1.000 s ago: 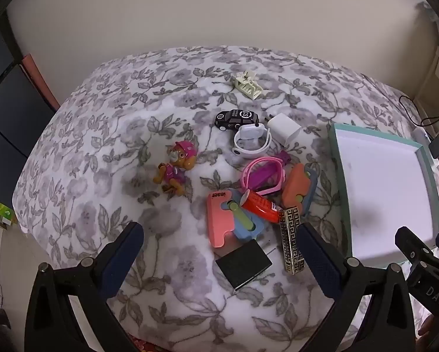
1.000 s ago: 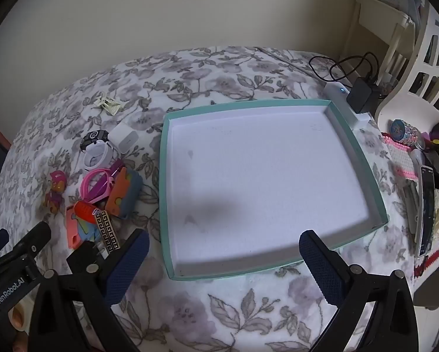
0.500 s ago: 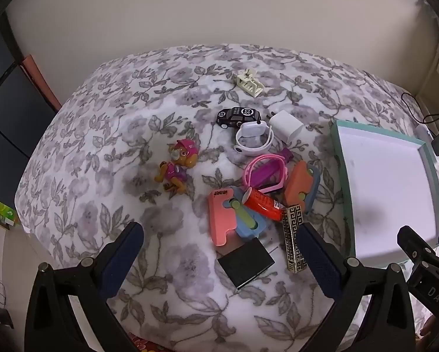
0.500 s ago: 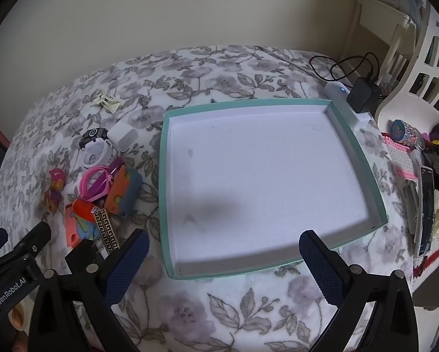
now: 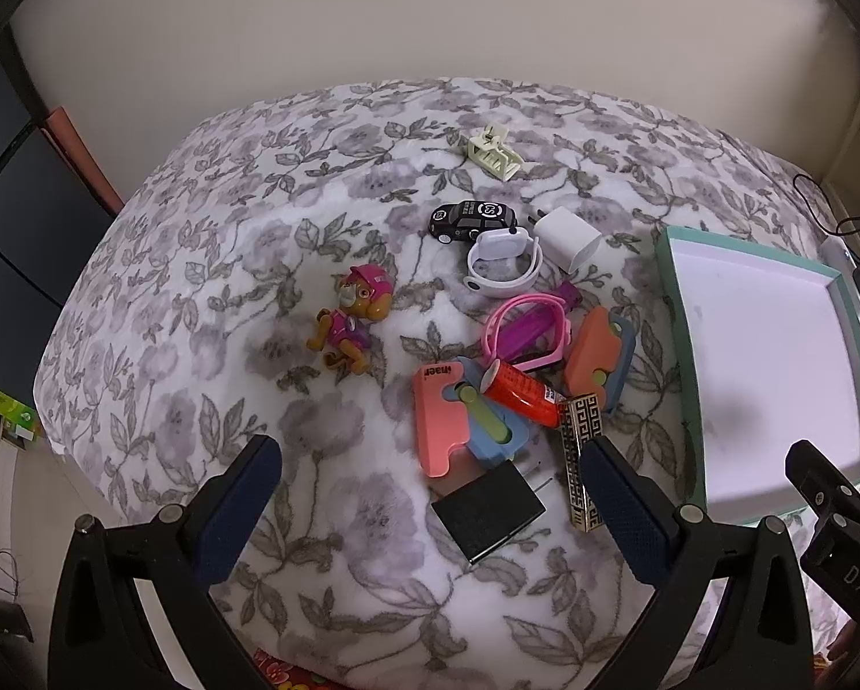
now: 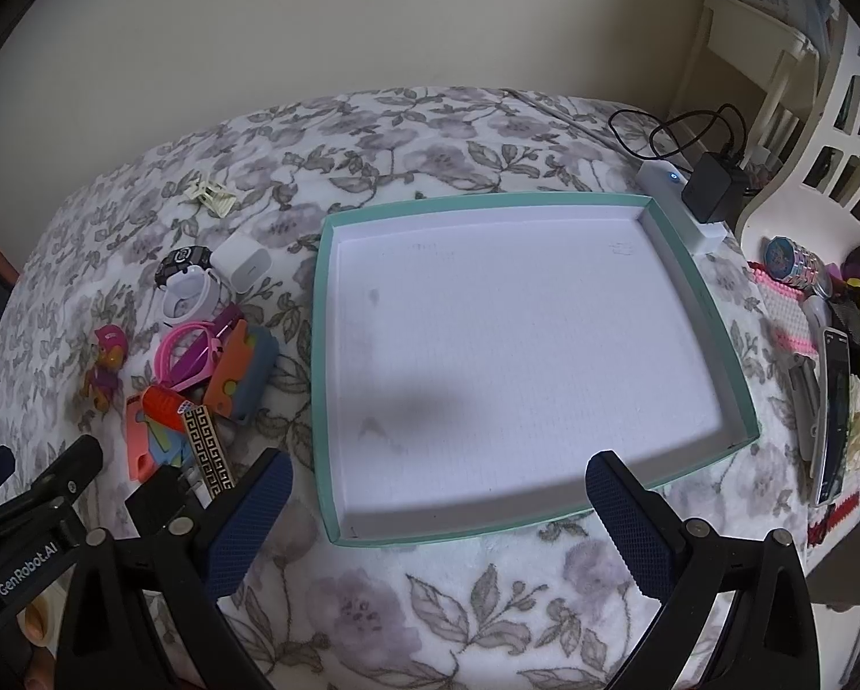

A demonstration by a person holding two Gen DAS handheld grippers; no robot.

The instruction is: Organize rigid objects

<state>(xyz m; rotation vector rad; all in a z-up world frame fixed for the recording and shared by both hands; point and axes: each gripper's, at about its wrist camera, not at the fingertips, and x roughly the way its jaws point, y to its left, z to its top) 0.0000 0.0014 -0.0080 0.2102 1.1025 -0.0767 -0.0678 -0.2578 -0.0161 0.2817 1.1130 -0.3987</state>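
A heap of small rigid things lies on the floral blanket: a pink pup figure (image 5: pixel 352 319), black toy car (image 5: pixel 473 218), white watch (image 5: pixel 501 264), white charger cube (image 5: pixel 568 238), pink hoop (image 5: pixel 524 330), orange-blue case (image 5: pixel 599 356), red tube (image 5: pixel 519 394), salmon-blue piece (image 5: pixel 450 420), black box (image 5: pixel 487 509), gold-patterned bar (image 5: pixel 582 460) and cream hair clip (image 5: pixel 493 152). The teal-rimmed tray (image 6: pixel 323 345) holds nothing. My left gripper (image 5: pixel 430 503) hovers open above the black box. My right gripper (image 6: pixel 438 509) hangs open over the tray's near edge.
A white power strip (image 6: pixel 680 201) with a black adapter (image 6: pixel 714 184) and cable sits behind the tray. Cluttered items, including a watch (image 6: pixel 789 256) and a phone (image 6: pixel 835 414), line the right side by a white chair (image 6: pixel 821 132). A wall backs the bed.
The left view has drifted slightly, so the heap sits a little higher and the tray further right. The right view shifted a touch rightward. Nothing was picked up.
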